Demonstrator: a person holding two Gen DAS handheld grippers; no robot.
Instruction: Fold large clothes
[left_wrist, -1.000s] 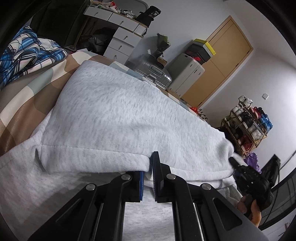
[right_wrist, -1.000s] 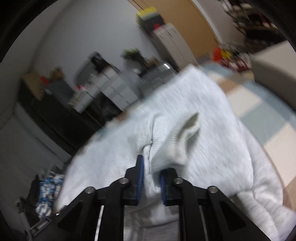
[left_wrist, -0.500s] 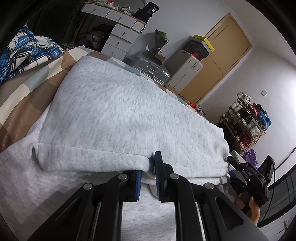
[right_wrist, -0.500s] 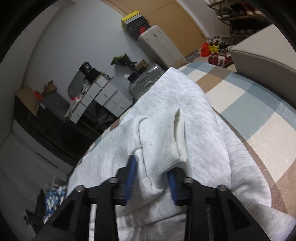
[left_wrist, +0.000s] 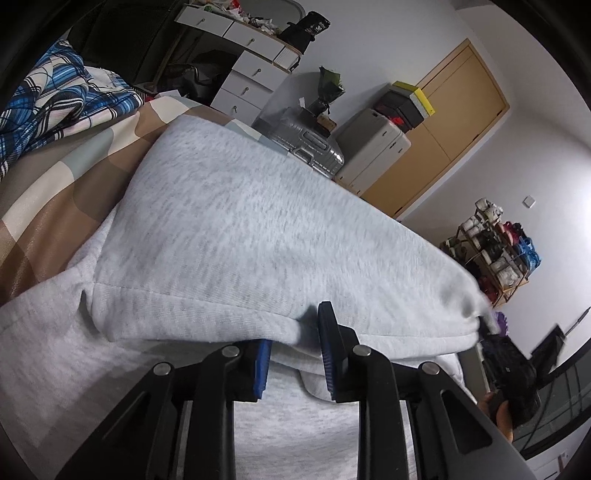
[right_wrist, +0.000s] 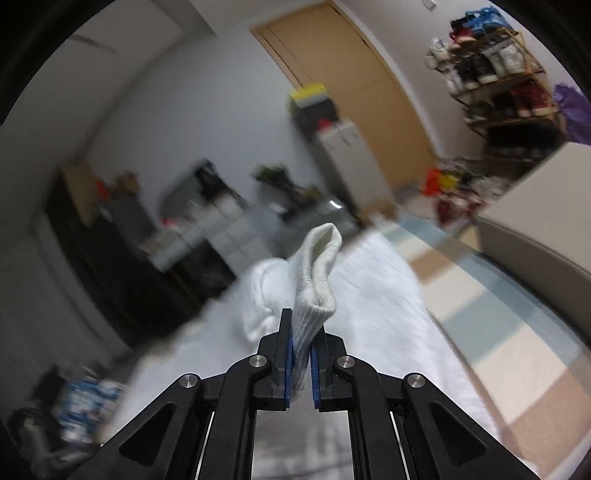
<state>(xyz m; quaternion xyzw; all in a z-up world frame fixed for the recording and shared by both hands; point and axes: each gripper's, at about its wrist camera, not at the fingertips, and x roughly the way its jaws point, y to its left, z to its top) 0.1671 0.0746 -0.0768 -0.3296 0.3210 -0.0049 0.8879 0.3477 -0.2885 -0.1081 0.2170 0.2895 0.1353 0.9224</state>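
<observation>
While its blue pads stand a little apart with the folded hem bunched between them, the left hand-held gripper (left_wrist: 293, 354) keeps loose contact with a grey sweatshirt (left_wrist: 258, 236); whether it truly clamps the cloth cannot be told. The right hand-held gripper (right_wrist: 302, 350) is nearly closed, pinching a ribbed cuff (right_wrist: 317, 266) that stands up above its pads. The sweatshirt lies spread on a bed (left_wrist: 55, 192) covered in a brown, cream and pale-blue checked sheet, its folded upper layer draped over a lower one. In the left view the right hand-held gripper shows at the garment's far corner (left_wrist: 513, 369), gripped by a hand (left_wrist: 498, 413). A blue plaid cloth (left_wrist: 55, 96) lies at the bed's far edge. Beyond stand white drawers (left_wrist: 243, 74), a silver suitcase (left_wrist: 306, 144), a wooden wardrobe (left_wrist: 443, 125) and a shoe rack (left_wrist: 495, 251).
</observation>
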